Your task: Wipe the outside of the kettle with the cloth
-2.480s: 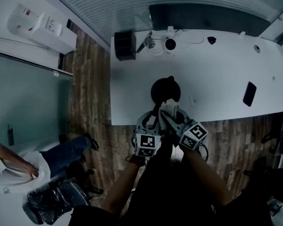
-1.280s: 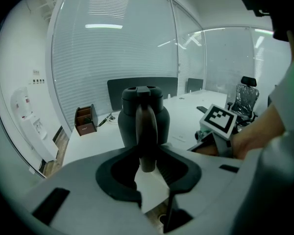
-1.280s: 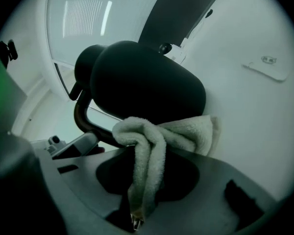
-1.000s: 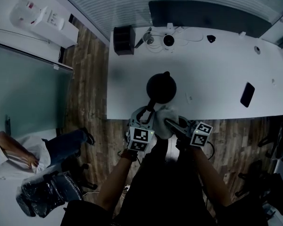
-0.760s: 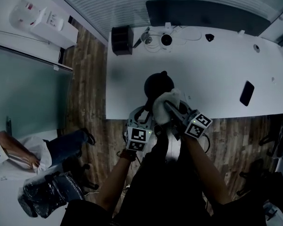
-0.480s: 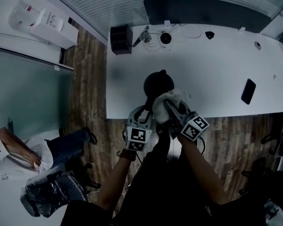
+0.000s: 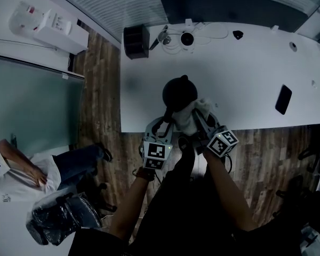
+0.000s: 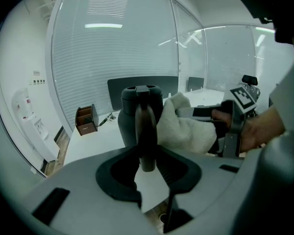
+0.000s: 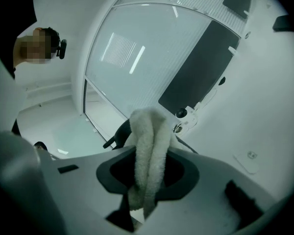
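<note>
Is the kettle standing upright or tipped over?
Upright: the kettle rises straight from the table, and looks round from above in the head view.

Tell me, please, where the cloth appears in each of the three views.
Head view: the cloth is just below centre, against the right side of the kettle, at the near edge of the table.
Left gripper view: right of centre, against the kettle's side.
Right gripper view: dead centre, pinched between the jaws.
Shared landmark: the dark panel behind the table, seen in all three views.
</note>
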`<state>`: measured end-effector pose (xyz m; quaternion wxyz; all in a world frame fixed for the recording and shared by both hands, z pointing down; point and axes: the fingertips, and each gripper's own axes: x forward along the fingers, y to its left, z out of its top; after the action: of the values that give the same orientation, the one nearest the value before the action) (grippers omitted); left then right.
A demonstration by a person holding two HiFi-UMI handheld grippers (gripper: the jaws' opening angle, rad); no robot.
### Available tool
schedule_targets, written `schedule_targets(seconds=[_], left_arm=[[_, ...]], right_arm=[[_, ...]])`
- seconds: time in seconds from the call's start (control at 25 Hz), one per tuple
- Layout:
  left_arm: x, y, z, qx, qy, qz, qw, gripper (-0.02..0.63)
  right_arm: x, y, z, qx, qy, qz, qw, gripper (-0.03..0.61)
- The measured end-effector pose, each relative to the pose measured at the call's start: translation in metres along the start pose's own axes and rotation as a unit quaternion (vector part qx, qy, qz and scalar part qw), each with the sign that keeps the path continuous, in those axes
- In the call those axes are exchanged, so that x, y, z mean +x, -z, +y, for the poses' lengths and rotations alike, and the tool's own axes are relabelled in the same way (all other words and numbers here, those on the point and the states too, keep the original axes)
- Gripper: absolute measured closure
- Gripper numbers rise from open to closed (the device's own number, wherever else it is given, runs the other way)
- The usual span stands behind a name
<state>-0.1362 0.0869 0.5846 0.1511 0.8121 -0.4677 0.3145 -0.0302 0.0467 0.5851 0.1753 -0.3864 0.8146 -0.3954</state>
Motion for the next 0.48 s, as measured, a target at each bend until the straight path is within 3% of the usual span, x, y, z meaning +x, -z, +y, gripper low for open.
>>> schedule_targets(seconds=[0.24, 0.48], left_arm=[[-0.001, -0.002, -0.001, -0.012, -0.001, -0.003, 0.9999, 0.500], [0.002, 0.001, 0.001, 0.006, -0.004, -0.001, 1.0000, 0.500]], right_arm=[[0.000, 0.038, -0.054, -0.003, 0.073, 0.075, 0.995, 0.486], [0.005, 0.069, -0.087, -0.014, 0.153, 0.164, 0.974, 0.486]])
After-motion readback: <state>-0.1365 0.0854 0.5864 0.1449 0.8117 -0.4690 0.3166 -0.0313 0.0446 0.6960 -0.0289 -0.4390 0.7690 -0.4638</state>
